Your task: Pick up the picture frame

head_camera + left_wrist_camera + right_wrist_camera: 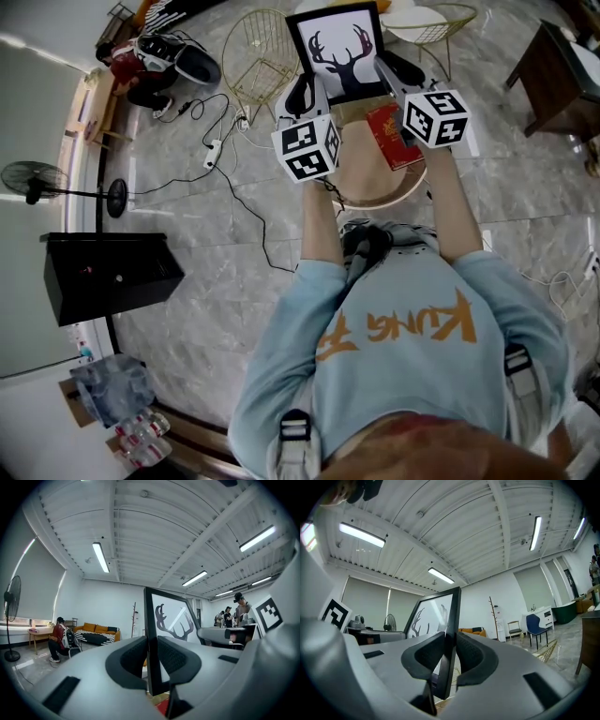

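Note:
A black picture frame (339, 52) with a black antler print on white is held up in the air between both grippers. My left gripper (302, 94) is shut on the frame's left edge, and my right gripper (392, 73) is shut on its right edge. In the left gripper view the picture frame (166, 620) stands upright with its edge pinched between the dark pads (133, 660), at my left gripper (151, 660). In the right gripper view the picture frame (440, 616) is clamped the same way at my right gripper (449, 658). Both grippers point level.
Below the frame stands a small round table (405, 191) with a red book (394, 137) on it. Gold wire chairs (259, 58) stand behind. A power strip and cables (214, 150) lie on the marble floor, a black cabinet (108, 274) and a fan (37, 180) at left.

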Demonstrator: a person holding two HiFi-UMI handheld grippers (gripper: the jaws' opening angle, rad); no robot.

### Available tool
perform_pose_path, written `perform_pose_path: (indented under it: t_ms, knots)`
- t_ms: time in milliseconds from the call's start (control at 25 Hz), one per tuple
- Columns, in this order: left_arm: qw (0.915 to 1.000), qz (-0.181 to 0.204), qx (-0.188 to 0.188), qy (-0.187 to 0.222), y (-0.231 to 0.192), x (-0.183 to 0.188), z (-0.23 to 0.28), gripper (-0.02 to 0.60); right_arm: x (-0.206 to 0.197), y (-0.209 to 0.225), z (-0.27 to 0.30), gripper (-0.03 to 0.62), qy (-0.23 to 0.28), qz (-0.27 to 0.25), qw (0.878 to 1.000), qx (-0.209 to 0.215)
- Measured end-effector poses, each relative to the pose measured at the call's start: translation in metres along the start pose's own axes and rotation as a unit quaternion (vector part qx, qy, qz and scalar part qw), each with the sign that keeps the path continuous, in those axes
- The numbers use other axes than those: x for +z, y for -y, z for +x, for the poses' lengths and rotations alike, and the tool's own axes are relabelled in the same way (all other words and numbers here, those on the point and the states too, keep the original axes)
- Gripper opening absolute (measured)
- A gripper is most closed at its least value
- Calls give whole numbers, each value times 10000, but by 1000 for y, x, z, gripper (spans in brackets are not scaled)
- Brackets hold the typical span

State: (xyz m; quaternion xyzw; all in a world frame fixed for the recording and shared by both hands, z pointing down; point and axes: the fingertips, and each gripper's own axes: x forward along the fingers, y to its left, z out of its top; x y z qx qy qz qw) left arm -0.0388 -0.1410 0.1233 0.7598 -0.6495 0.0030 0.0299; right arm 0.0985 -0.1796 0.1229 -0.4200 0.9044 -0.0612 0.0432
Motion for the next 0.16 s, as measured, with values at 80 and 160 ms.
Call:
perform_pose_path:
  t_ms: [80,160]
  knots:
    - [10000,-18,28,28,8,14,7,81,16,8,0,74,7,-49,10000,41]
    - [10000,-13,55,45,14,26,13,81,30,15,1,74,30,-82,9999,71]
